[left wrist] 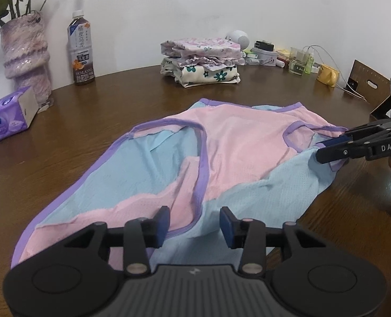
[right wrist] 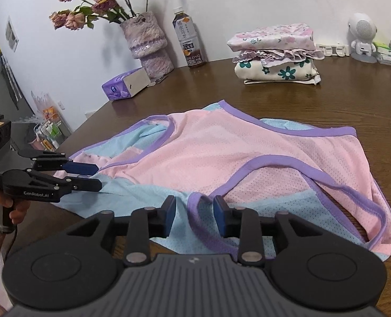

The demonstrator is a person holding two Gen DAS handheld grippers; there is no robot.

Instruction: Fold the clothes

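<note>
— Where is the shirt?

— The pink and blue shirt (left wrist: pixel 221 148) with purple edging lies rumpled in the middle of the brown table (left wrist: pixel 95 121), one layer turned back over another. My left gripper (left wrist: pixel 194 225) hangs over its near edge with its fingers set apart and nothing between them.

— And your other hand?

— My right gripper (right wrist: pixel 194 218) is also spread, over a purple-edged opening at that side's near edge. From the left camera it looks nearly closed at the shirt's edge (side-on, so I cannot tell whether cloth is pinched). Only a bit of the hand (right wrist: pixel 13 208) holding my left tool shows.

— What sits behind?

— A pile of folded clothes (left wrist: pixel 203 62) at the far side, well apart from the shirt. A tea bottle (left wrist: pixel 80 50), a fuzzy purple vase (left wrist: pixel 26 52) with its flowers cut off by the frame, and a tissue pack (left wrist: pixel 8 116) stand to the left. The small clutter (left wrist: pixel 282 55) on the right is too blurred to name.
</note>
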